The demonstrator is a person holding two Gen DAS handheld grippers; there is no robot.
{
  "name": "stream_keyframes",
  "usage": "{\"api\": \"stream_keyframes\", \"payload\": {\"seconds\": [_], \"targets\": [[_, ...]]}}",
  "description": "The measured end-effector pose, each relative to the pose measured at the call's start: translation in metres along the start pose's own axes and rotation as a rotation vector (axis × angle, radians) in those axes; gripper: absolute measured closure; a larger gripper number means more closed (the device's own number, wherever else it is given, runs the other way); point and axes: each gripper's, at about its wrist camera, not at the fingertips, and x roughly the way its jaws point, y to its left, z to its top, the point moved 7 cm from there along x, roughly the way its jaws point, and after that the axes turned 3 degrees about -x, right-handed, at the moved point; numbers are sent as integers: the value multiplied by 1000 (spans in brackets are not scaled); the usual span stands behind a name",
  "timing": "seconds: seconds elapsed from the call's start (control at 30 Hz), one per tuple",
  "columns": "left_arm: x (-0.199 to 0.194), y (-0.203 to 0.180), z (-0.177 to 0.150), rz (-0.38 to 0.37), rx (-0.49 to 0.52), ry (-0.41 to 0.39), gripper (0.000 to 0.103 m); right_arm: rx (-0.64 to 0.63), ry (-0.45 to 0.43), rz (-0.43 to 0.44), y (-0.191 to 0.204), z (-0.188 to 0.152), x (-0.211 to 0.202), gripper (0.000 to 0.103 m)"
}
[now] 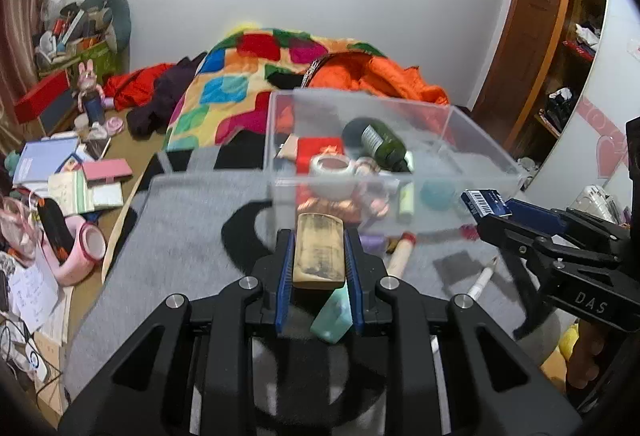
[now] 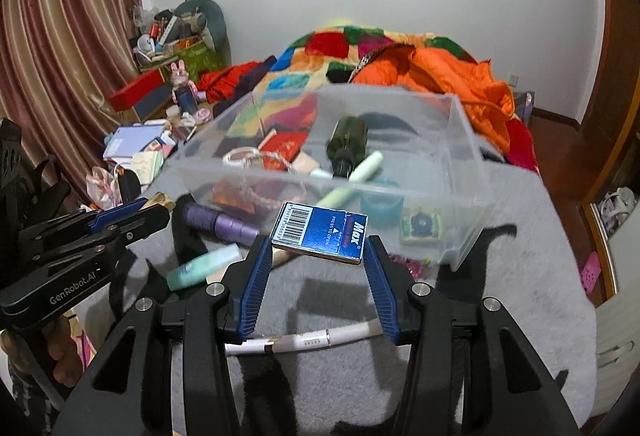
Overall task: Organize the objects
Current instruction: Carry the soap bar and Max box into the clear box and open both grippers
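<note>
Left tool (image 1: 319,256) clamped on wooden block (image 1: 319,254): stiff, light, gripped by its sides. Right tool (image 2: 316,256) clamped on blue box (image 2: 319,230): light, crushable, destined for bin (image 2: 460,171).

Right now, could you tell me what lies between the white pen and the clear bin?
In the right wrist view, only bare grey cloth lies between the white pen and the clear bin.
</note>
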Motion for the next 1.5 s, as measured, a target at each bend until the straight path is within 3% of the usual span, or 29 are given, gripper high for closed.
{"api": "stream_keyframes", "payload": {"seconds": [0.4, 0.87, 1.2, 1.5], "targets": [[1, -24, 35, -32, 36, -60, 79, 22, -82, -40, -21, 27, -12, 59], [60, -42, 46, -91, 38, 46, 80, 55, -33, -45, -38, 36, 25, 59], [75, -52, 47, -91, 69, 75, 79, 46, -5, -25, -36, 38, 41, 58], [69, -49, 47, -80, 63, 71, 62, 52, 4, -30, -39, 36, 37, 49]]}}
